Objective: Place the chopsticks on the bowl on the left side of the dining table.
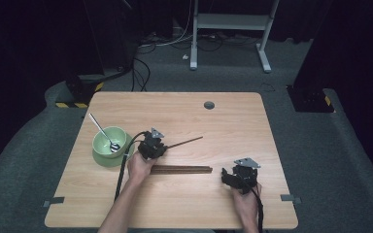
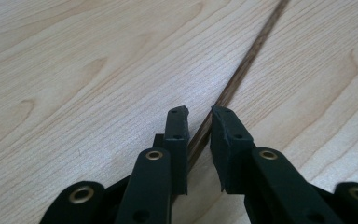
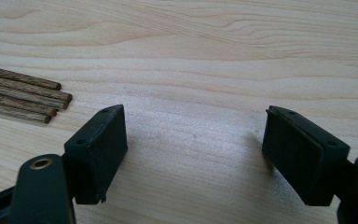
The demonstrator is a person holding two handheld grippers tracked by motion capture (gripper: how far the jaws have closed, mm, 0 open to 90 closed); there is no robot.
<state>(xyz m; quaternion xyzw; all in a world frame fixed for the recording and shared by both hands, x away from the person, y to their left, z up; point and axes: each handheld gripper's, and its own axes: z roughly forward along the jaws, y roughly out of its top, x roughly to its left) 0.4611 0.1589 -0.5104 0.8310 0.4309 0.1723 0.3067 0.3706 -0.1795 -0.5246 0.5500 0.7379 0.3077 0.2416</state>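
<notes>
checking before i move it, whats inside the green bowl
A metal spoon sits in the green bowl, handle leaning out over the far-left rim. No food is visible; the bottom under the spoon head is hidden.

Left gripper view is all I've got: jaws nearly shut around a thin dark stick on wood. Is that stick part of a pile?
Observer: No. That chopstick lies apart; a bundle of chopsticks sits nearer the person.
Operator: Where's the other gripper?
Observer: The right gripper rests on the table just past the bundle's right end, jaws wide open with nothing between them.
Operator: Anything else on the table?
Observer: A green bowl on a saucer to the left of the left gripper, with a spoon leaning in it.
</notes>
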